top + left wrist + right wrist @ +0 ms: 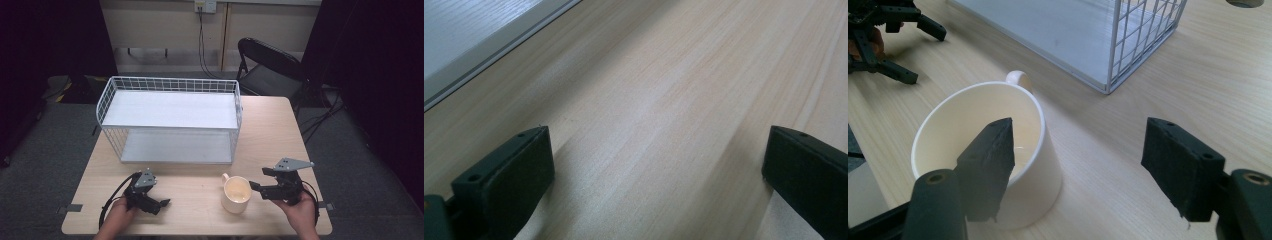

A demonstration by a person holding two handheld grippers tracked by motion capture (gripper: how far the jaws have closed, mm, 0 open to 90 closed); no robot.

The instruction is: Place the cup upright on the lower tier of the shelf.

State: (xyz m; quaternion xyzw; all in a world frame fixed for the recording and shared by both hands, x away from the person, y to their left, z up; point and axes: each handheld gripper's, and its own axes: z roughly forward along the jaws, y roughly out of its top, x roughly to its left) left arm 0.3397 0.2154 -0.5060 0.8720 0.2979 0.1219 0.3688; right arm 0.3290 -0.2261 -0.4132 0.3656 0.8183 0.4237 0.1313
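A cream mug (236, 195) stands upright and looks empty near the table's front edge, its handle toward the rack. My right gripper (257, 178) is open just right of it. In the right gripper view the right gripper (1080, 135) has one jaw hovering over the mug's (998, 165) opening and the other out over bare table, so the mug's near wall lies between them. My left gripper (159, 192) is open at the front left, low over bare wood. Nothing lies between the wide-apart jaws of the left gripper (656, 140), which also appears far off as the left gripper (893, 40).
A white wire rack (170, 120) with two flat white shelves fills the table's (270, 135) far half; its corner (1118, 55) is close behind the mug, and its base (464, 40) edges the left gripper view. A black folding chair (270, 65) stands behind the table.
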